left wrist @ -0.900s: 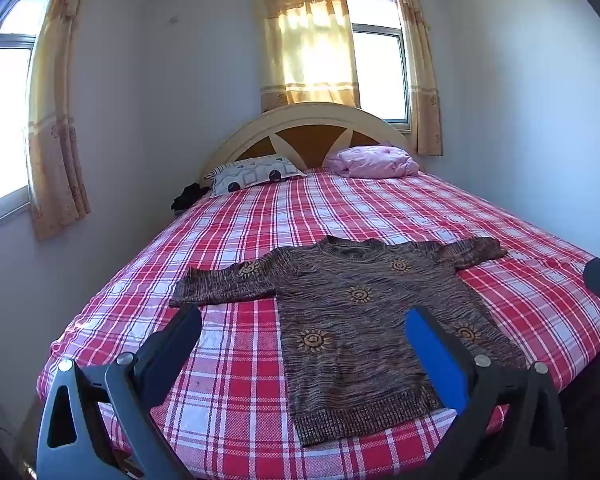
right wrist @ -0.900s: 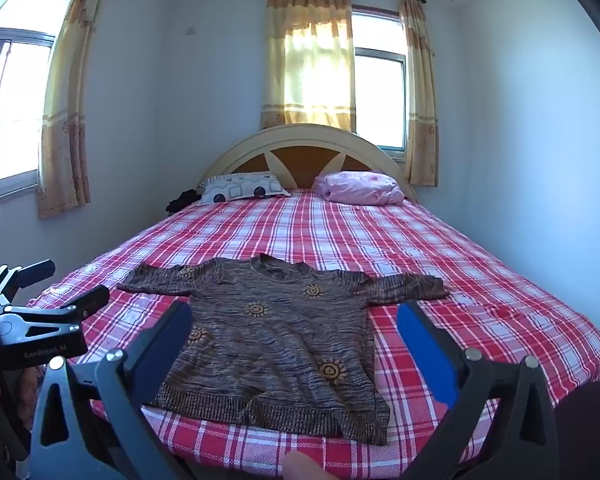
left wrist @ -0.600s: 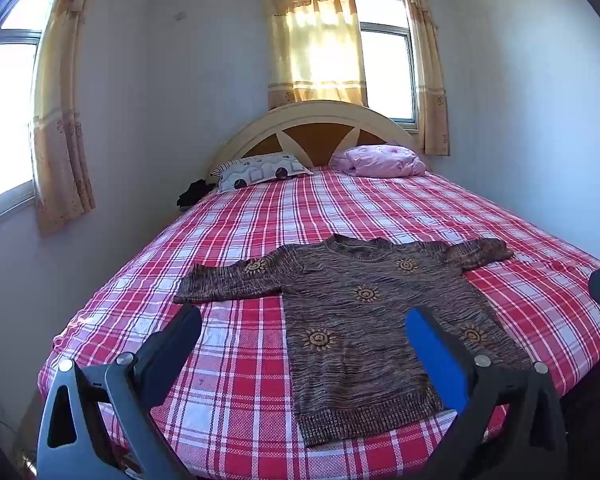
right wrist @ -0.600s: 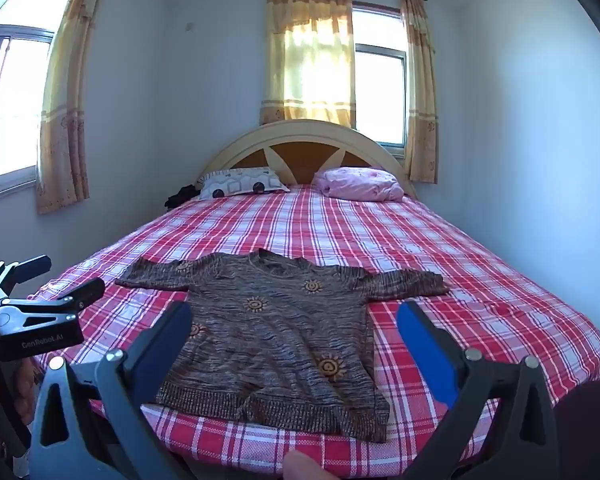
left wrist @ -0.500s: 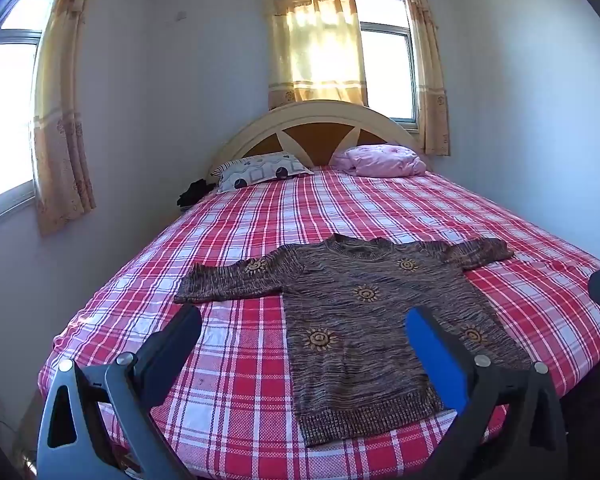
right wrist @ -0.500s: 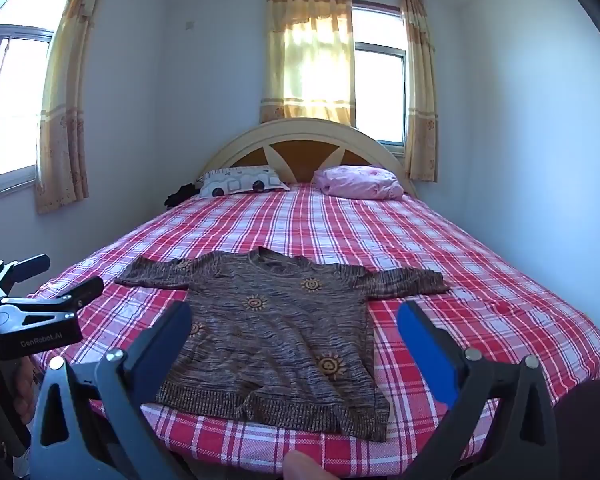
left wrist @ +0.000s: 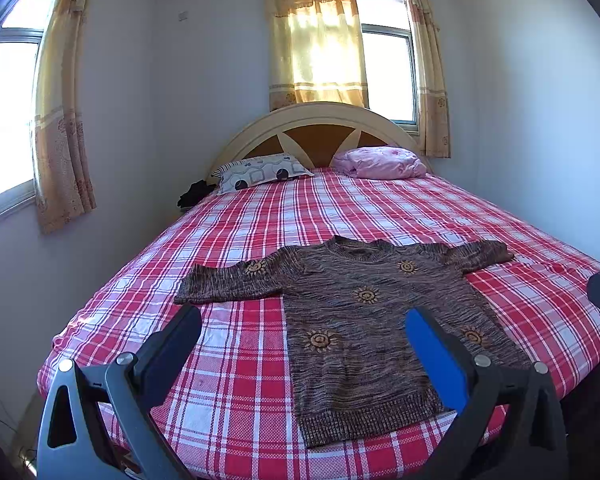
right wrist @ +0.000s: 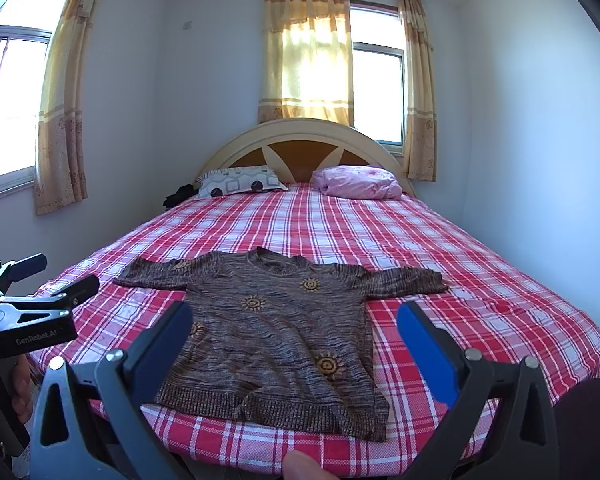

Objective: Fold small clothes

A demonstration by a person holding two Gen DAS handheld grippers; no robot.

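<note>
The brown knitted sweater [left wrist: 364, 320] lies flat, face up, on the near part of the bed [left wrist: 340, 216], both short sleeves spread out sideways and the neck pointing toward the headboard [left wrist: 316, 136]. Its ribbed hem runs along the bed's near edge, almost at the drop of the mattress, and its right sleeve ends well short of the bed's side. The red and white checked sheet is bare all round the garment, with a broad free stretch between the collar and the two pillows: a patterned one [left wrist: 260, 172] and a pink one [left wrist: 380, 162]. The left tongs [left wrist: 304, 332] hang above the near edge with jaws spread wide and nothing between them, framing the sweater's left half. The right tongs [right wrist: 294, 326] are likewise wide and empty, over the hem. Curtained windows sit behind the headboard and on the left wall.
</note>
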